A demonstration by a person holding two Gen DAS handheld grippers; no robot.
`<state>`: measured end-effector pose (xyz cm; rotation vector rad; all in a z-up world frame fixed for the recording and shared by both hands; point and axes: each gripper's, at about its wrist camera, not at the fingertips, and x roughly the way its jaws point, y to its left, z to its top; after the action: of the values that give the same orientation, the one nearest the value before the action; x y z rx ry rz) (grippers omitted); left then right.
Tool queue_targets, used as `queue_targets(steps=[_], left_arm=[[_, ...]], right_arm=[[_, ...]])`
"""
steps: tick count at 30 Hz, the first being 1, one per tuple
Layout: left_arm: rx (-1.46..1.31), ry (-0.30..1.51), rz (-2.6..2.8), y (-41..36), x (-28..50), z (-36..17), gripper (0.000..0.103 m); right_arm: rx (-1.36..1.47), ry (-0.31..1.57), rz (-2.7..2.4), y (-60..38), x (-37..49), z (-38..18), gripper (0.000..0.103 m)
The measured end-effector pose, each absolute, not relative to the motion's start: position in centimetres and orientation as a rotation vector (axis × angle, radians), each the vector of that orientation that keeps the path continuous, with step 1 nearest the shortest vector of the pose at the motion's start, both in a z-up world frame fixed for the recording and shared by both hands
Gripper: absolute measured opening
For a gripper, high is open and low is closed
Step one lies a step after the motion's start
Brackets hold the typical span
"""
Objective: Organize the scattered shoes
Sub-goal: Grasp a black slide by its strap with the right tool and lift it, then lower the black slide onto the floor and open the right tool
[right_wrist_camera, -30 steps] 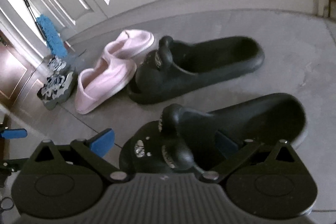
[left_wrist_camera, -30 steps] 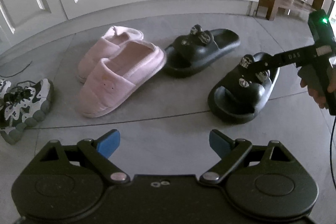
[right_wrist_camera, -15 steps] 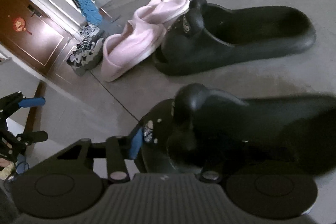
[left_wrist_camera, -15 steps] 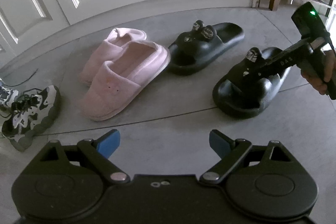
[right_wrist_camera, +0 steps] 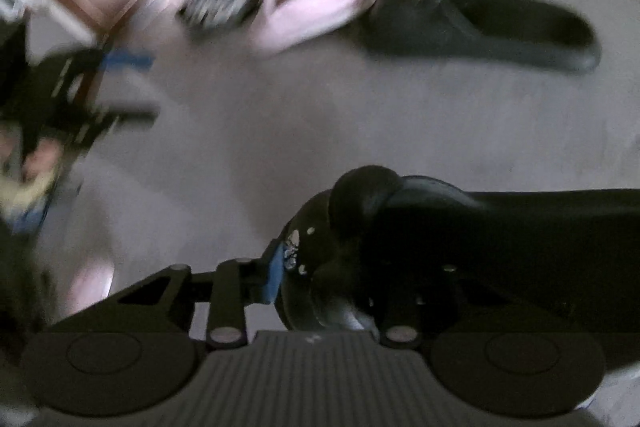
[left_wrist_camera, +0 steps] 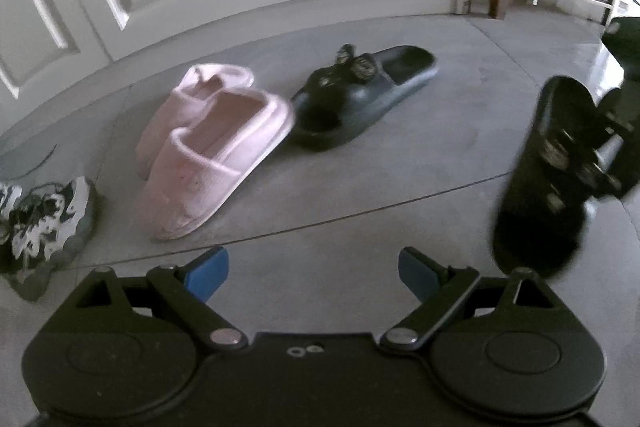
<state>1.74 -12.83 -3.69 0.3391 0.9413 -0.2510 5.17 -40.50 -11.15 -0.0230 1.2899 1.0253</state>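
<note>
Your right fingers [right_wrist_camera: 276, 273] just closed, clamping black slide [right_wrist_camera: 400, 235], lifted and tilted off floor [left_wrist_camera: 360, 155]. Your left fingers [left_wrist_camera: 208, 271] wide apart, empty. Second black slide [left_wrist_camera: 360, 95] beside pink slippers [left_wrist_camera: 212, 155].

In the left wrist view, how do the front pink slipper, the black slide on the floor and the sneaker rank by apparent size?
1. Front pink slipper: largest.
2. Black slide on the floor: slightly smaller, but it lies farther from the camera, so the real order is unsure.
3. Sneaker: smallest, though the frame edge cuts it off.
</note>
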Motion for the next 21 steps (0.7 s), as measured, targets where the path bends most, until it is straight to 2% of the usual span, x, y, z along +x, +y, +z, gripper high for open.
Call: queue_targets(steps=[9,12,14,17,20,21], left_arm=[[0.373,0.94,-0.304,-14.9,0.9,-3.9,0.092],[0.377,0.936,-0.299,-15.3,0.8,-3.8,0.092],[0.378,0.925,-0.292,-15.2,0.7,-3.6,0.092],[0.378,0.911,-0.28,-14.9,0.4,-3.2,0.092],[0.364,0.917,-0.273,-14.7,0.6,-3.1,0.092],[0.359,0.92,-0.271,-14.6,0.7,-3.1,0.092]], right_arm=[[-0.259,1.651,1.113,-41.4,-1.2,-13.3,0.037],[-0.362,1.747,1.106,-41.4,-1.7,-14.8,0.05],[-0.431,1.8,1.021,-41.2,-0.8,-15.9,0.072],[-0.349,1.79,0.914,-42.6,0.7,-15.3,0.077],[-0.354,1.68,0.842,-43.4,1.4,-13.4,0.088],[-0.368,1.633,0.805,-43.7,1.5,-12.5,0.088]])
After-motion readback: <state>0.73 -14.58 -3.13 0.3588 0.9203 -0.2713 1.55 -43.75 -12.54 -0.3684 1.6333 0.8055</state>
